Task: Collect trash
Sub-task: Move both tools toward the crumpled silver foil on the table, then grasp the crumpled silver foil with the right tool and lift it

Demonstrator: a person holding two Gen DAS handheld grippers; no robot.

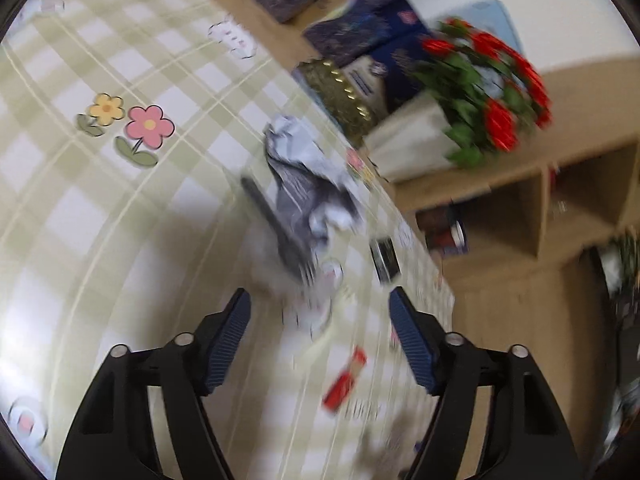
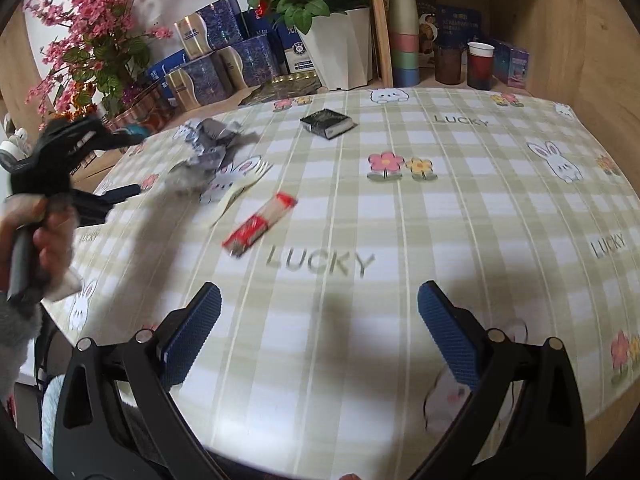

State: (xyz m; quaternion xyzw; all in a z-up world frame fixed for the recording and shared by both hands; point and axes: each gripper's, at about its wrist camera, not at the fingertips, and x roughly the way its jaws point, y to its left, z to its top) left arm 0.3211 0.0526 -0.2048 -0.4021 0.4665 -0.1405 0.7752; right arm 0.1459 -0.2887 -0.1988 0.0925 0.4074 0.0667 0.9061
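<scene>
**Trash scattered on checked cloth, both claws empty**

Crumpled grey-and-white wrapper point(image 2: 208, 148) lay near the far left edge of the table point(image 2: 440, 208), close to the clutter at the back. Judged light, soft and crushable; should fold under the pads, so a pinch across the bunched middle looks safer than a loose flap, which may tear or slip. A flat strip of pale paper point(image 2: 236, 196) lay just beside it, toward the centre; thin, probably hard to lift off the cloth.

Red-and-white packet point(image 2: 260, 226) lay flat nearer the middle, apart from the wrapper. Looked stiffer, slim, likely slick; take it across the narrow width.

Small black box point(image 2: 328, 122) sat further back, rigid, with square sides for the pads. Whether it is trash, cannot tell.

Left gripper point(image 1: 320, 344), seen heavily blurred in its own view, stood with jaws apart and nothing between them, aimed down at the wrapper. From the right view, a hand point(image 2: 44, 240) bore it at the left edge of the table.

Right gripper point(image 2: 320, 340) hung over the near part of the cloth, jaws wide, empty.

Behind: white pot of red roses point(image 2: 344, 48), blue boxes point(image 2: 224, 60), stacked cups point(image 2: 404, 36)
</scene>
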